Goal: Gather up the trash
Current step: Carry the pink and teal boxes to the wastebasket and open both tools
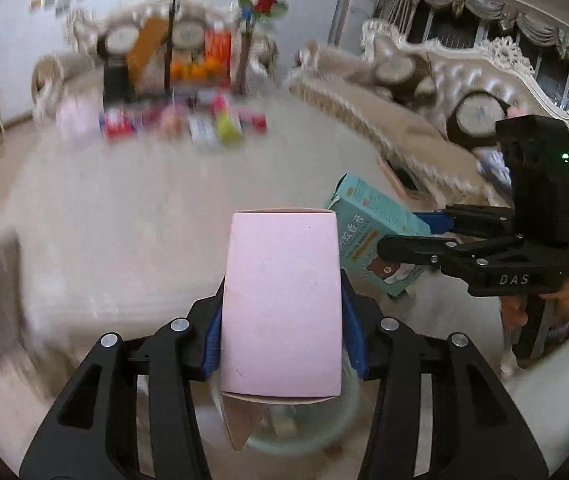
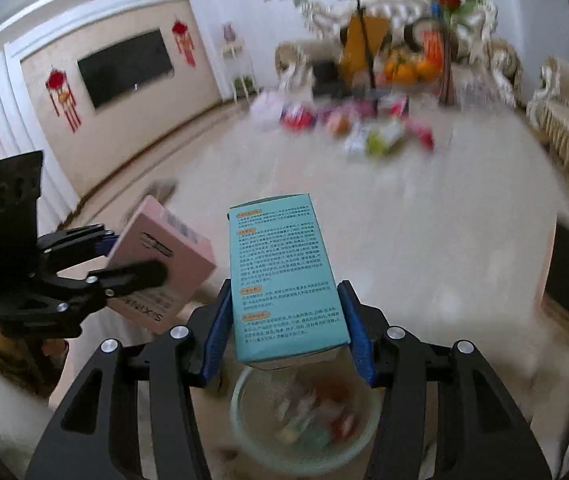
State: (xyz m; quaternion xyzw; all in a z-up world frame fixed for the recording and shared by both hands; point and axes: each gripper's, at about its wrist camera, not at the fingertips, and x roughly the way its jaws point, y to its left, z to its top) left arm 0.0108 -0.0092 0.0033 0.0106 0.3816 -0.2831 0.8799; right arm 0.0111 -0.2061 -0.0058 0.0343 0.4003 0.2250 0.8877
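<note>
Pink carton (image 1: pixel 281 304) clamped in left gripper (image 1: pixel 282 320), teal carton (image 2: pixel 284 280) clamped in right gripper (image 2: pixel 286 328), both held over clear trash bin (image 2: pixel 304 420), probably for dropping.

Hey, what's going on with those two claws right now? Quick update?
Left gripper clamps pink box. Right gripper clamps teal box. Clear bin below. Nothing blocking.

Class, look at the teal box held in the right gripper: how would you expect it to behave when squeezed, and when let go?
The teal box looks like thin printed card, so probably light and hollow. It holds flat sides between the right gripper fingers, so fairly stiff, though a hard squeeze might dent it. Released, it should drop without rolling, likely toward the glass bowl below.
</note>
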